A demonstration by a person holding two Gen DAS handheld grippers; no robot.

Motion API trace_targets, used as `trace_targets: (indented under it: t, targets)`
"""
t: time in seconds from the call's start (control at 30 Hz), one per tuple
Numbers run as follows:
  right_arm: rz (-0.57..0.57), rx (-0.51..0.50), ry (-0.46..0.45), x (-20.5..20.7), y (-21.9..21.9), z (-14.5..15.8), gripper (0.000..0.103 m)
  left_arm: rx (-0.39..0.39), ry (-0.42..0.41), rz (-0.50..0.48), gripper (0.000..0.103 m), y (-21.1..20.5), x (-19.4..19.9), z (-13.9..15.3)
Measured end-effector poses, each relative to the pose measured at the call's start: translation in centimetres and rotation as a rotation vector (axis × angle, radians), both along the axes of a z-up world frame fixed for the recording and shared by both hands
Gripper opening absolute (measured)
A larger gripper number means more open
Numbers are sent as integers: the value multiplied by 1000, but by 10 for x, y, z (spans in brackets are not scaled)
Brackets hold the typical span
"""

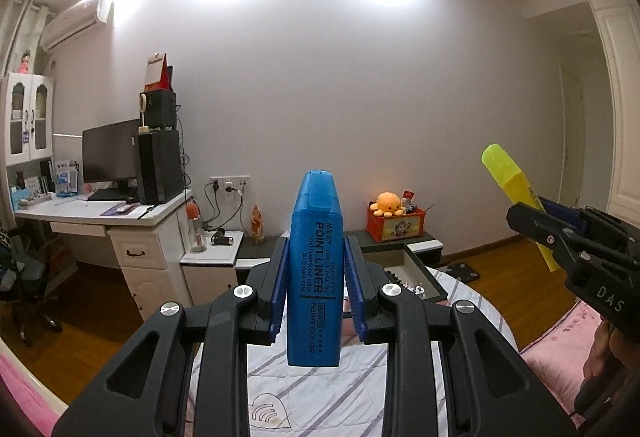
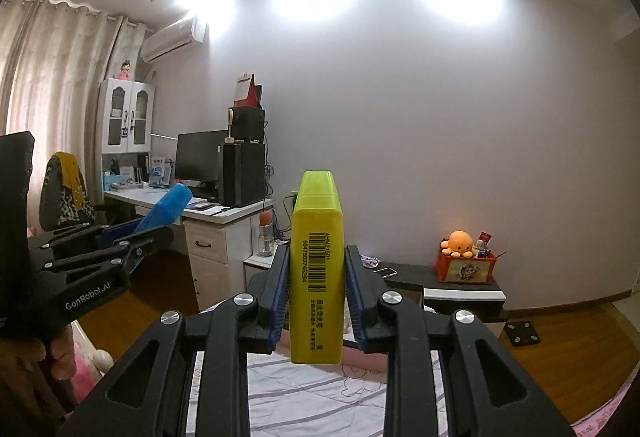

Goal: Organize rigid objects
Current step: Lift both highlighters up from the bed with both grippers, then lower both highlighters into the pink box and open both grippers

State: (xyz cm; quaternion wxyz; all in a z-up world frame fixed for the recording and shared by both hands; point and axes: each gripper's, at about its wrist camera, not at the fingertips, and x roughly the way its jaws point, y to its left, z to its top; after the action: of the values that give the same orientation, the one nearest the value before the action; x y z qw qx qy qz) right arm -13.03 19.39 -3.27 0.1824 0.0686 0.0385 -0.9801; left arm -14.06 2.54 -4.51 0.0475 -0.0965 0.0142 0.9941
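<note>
Black tool point(image 1: 315, 269) — blue pads point(image 1: 280, 285), silver screws, "GenRobot.AI" lettering.

A plain pale wall point(image 2: 400, 125) fills the view, lit by bright ceiling spots. At nine o'clock stands a white desk point(image 1: 132, 215) with a dark monitor point(image 1: 110, 153); curtains point(image 2: 52, 77) hang beyond. The wooden floor point(image 1: 100, 301) runs to a low cabinet point(image 2: 460, 291) at three o'clock.

Blue highlighter point(image 1: 315, 269), yellow highlighter point(image 2: 317, 269): smooth glossy plastic. Left gripper point(image 1: 315, 277): matt black plastic, shiny metal pins. Floor point(image 1: 100, 301): polished wood.
</note>
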Motion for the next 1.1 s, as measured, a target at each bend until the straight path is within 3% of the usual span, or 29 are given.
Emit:
trace_targets:
  t: [0.3, 0.53, 1.1]
  targets:
    - [8, 6, -16, -11, 3, -2, 27, -21, -8, 25, 27, 3, -7, 1]
    - [2, 4, -34, -33, 11, -9, 27, -52, -37, 34, 27, 11, -37, -4]
    - [-46, -15, -203, -177, 43, -65, 27, -162, -181, -1, 27, 51, -195, -41]
